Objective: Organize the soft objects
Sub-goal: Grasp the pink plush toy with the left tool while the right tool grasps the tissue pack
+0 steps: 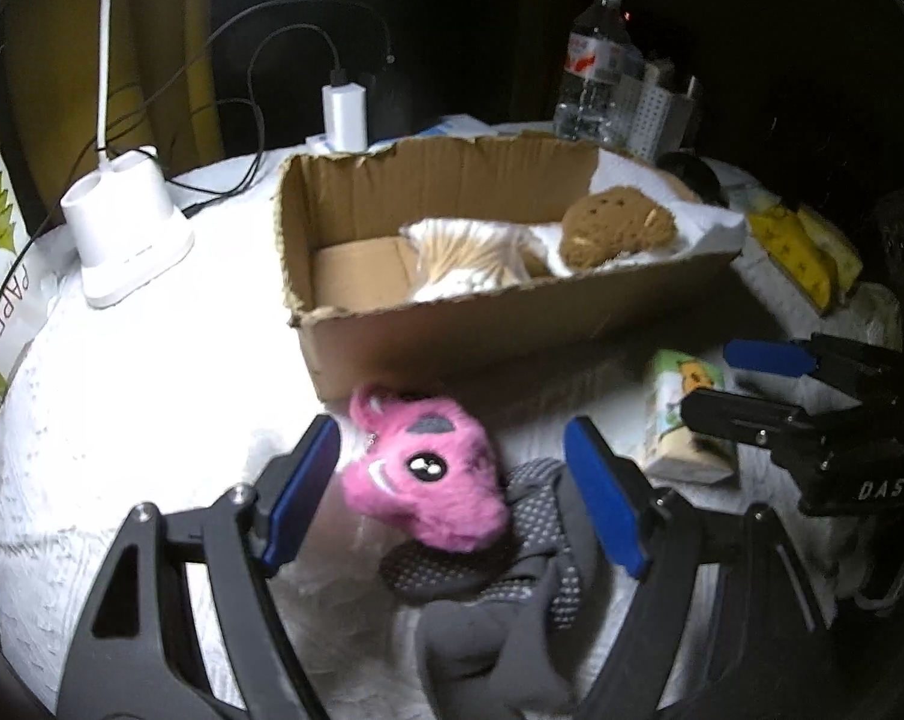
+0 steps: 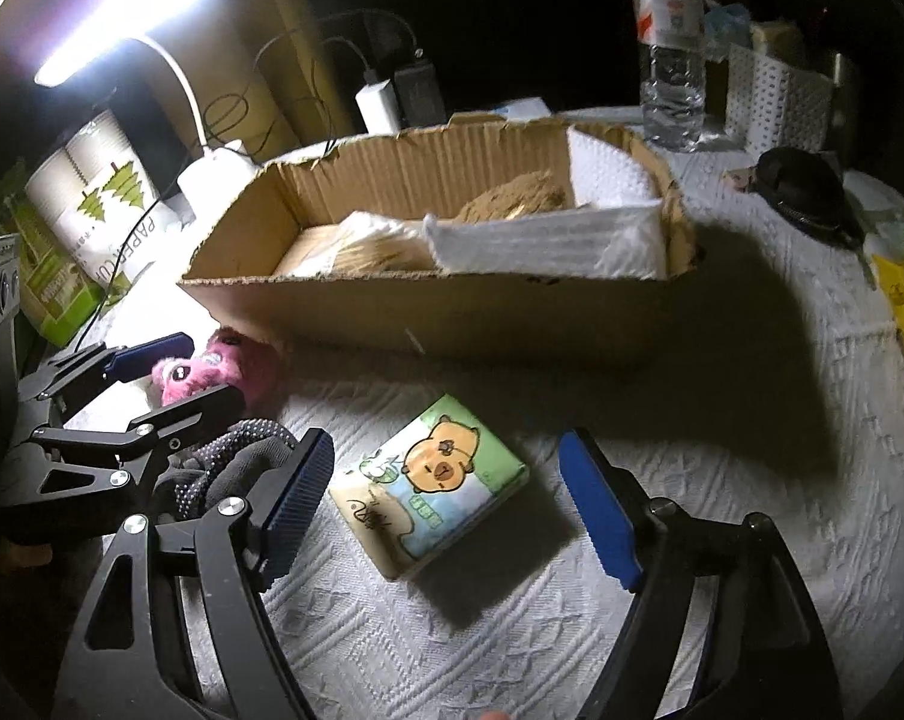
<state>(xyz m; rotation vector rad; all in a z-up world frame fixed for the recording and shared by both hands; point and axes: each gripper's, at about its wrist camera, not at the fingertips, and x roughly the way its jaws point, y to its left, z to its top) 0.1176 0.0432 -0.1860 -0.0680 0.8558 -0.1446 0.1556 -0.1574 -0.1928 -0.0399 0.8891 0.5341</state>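
A pink plush toy point(image 1: 428, 480) lies on the white cloth in front of an open cardboard box point(image 1: 499, 324), partly on top of a grey dotted glove point(image 1: 535, 546). My left gripper point(image 1: 452, 426) is open and straddles the plush, with neither pad touching it. A cartoon-printed tissue pack point(image 2: 434, 480) lies flat between the fingers of my right gripper point(image 2: 446, 438), which is open with a gap on both sides. Inside the box point(image 2: 428, 306) are a brown spongy lump point(image 1: 619, 228), a bag of cotton swabs point(image 1: 463, 258) and white padding point(image 2: 547, 240). The two grippers sit side by side.
A white lamp base point(image 1: 128, 228) stands left of the box, with a charger point(image 1: 344, 114) and cables behind it. A water bottle point(image 2: 670, 54) and a white perforated basket point(image 2: 775, 102) stand at the back right. A black pouch point(image 2: 805, 192) and yellow packets point(image 1: 799, 246) lie to the right.
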